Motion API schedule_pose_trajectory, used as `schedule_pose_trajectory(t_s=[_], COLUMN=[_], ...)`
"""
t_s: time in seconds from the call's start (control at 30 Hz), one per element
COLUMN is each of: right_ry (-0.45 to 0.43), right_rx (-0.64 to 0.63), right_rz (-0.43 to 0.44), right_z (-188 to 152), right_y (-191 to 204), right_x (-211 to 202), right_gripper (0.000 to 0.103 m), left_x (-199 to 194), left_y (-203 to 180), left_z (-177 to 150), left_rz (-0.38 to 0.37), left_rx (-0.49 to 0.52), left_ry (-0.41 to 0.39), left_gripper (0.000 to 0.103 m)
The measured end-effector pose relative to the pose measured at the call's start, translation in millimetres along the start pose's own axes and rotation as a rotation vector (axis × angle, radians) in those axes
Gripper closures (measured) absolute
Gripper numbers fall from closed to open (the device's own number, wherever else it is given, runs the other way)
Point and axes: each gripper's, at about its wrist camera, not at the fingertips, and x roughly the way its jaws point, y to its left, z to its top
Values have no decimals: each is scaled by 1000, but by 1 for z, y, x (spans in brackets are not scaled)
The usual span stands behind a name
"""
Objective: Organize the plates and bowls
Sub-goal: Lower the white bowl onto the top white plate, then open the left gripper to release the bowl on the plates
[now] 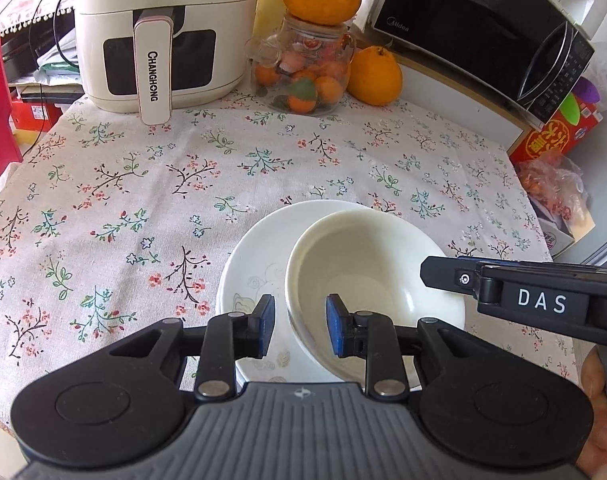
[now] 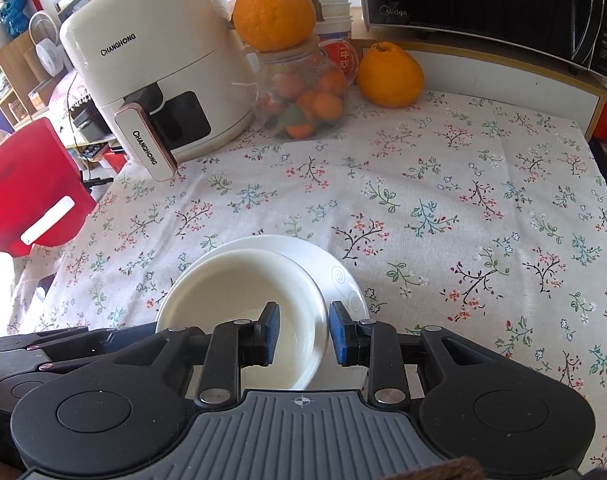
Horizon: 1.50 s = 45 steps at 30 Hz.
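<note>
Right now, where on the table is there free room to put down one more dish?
The cloth is bare in the middle, between the plate with the bowl and the back row, and also right of the plate. It is crowded at the back: air fryer, fruit jar, loose orange, microwave.

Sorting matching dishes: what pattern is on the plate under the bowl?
White plate with faint grey swirls; clearest in the right wrist view.
</note>
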Motion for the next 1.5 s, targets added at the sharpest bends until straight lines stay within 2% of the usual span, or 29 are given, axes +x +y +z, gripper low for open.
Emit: schedule_pose_trajectory(t_s=[0.5, 0.63, 0.8, 0.9, 0.93, 1.03, 1.13, 1.27, 1.33, 1.5], right_ry=[-98, -150, -163, -173, -176, -186, -189, -216, -223, -232], right_rx=[-27, -56, -42, -61, -59, -40, -62, -50, -52, -51], right_rz=[-9, -22, -7, -11, 2, 13, -20, -18, -17, -20], right_z=[-25, -35, -54, -63, -66, -78, -85, -94, -98, -105], right_y=[9, 14, 10, 9, 8, 5, 6, 5, 5, 2], right_x=[-39, -55, -68, -74, -76, -80, -84, -98, -103, -111], right_gripper=[75, 66, 60, 57, 55, 26, 26, 14, 12, 7], left_x=[-25, -36, -45, -50, -52, -58, -63, -70, -74, -85], left_y=[-1, -1, 2, 2, 1, 0, 0, -4, -7, -13], left_z=[-9, -16, -26, -33, -35, -39, -43, -49, -52, -57], left_rz=[24, 30, 43, 50, 63, 75, 75, 78, 77, 68], left_rx=[38, 55, 56, 64, 74, 87, 86, 101, 112, 133], left_ry=[-73, -97, -100, -109, -119, -135, -138, -151, -159, -170], left_gripper=[72, 64, 59, 52, 48, 34, 30, 21, 13, 4])
